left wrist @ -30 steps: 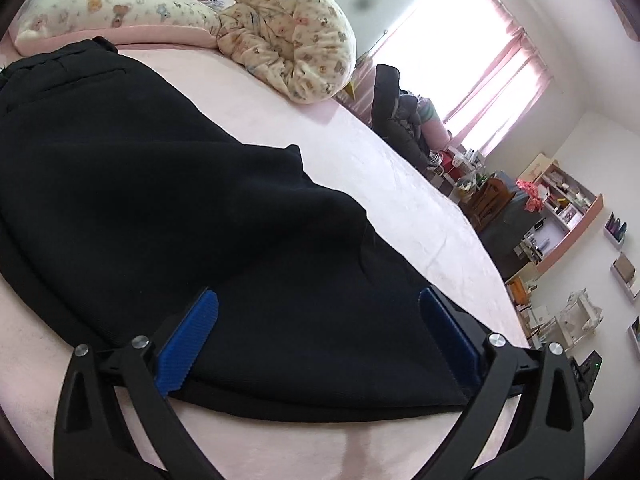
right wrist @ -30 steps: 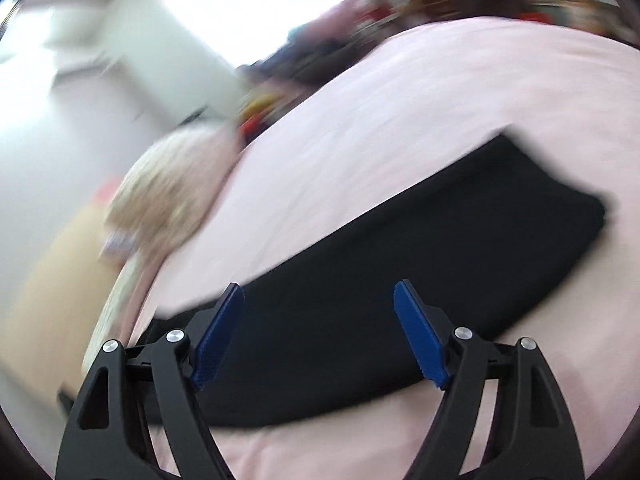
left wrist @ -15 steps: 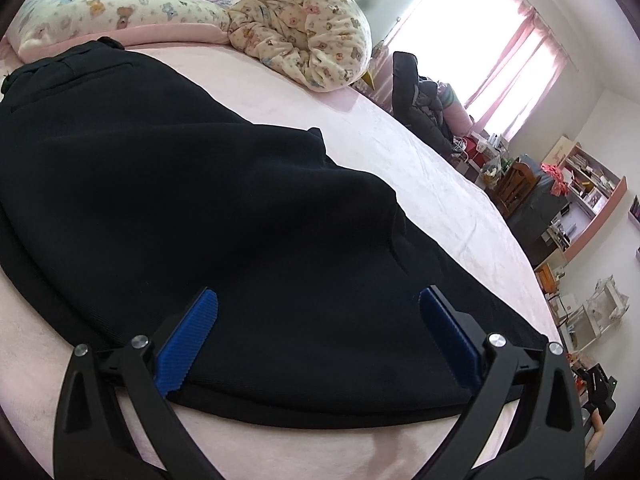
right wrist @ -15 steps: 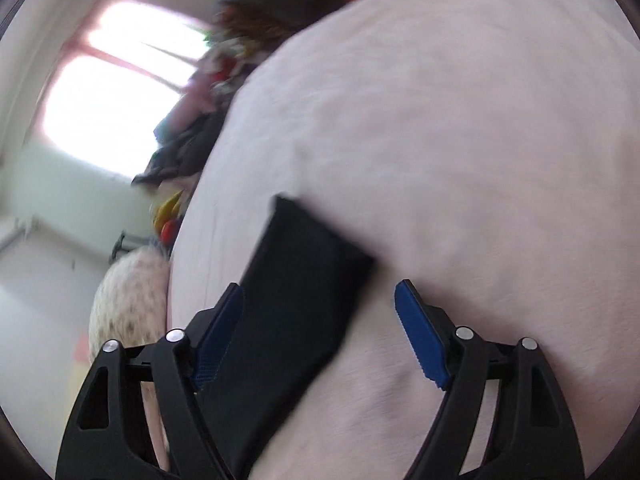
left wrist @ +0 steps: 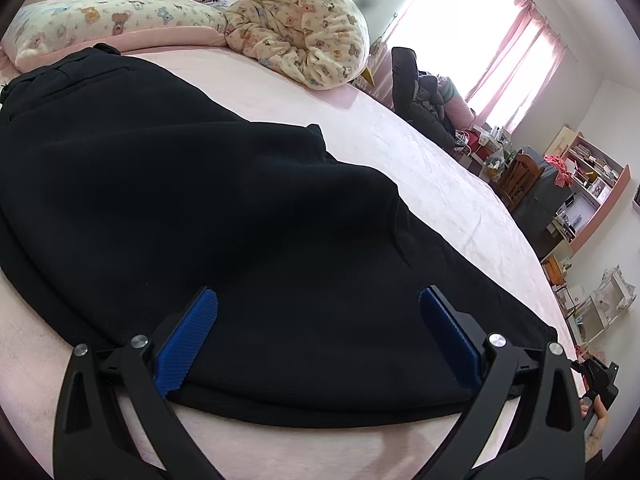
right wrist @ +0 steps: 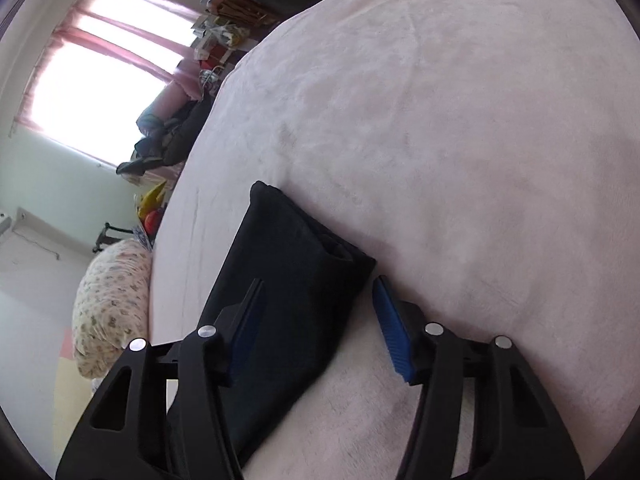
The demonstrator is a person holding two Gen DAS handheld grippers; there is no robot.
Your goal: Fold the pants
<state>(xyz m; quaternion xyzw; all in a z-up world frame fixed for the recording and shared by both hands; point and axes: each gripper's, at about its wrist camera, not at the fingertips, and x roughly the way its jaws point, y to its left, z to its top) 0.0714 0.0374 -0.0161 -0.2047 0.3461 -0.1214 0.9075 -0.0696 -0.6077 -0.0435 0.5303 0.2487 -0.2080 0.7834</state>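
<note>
The left gripper [left wrist: 318,320] stood wide open, its blue pads [left wrist: 188,338] spread apart over the near edge of the black pants [left wrist: 200,200], with cloth below and between the fingers but neither pad pressing on it. The pants lay flat on the pink bedspread [left wrist: 420,160], running from just ahead of that gripper away to its far left, where the waistband end lay near a bear-print pillow [left wrist: 100,20]. Beyond the pants, ahead of the gripper, sat a bundled bear-print quilt [left wrist: 304,28]. Far off to its right stood a window with pink curtains [left wrist: 500,48] and a pink shelf [left wrist: 592,188].

The right gripper [right wrist: 318,306] was rolled over to one side, and its jaws were closing. The cuff end of the pants [right wrist: 296,276] lay between its fingers, nearer the left pad [right wrist: 248,332]; the right pad [right wrist: 390,332] stood just beside the cuff's corner, over bare bedspread [right wrist: 460,120]. Neither pad was pressing the cloth.
</note>
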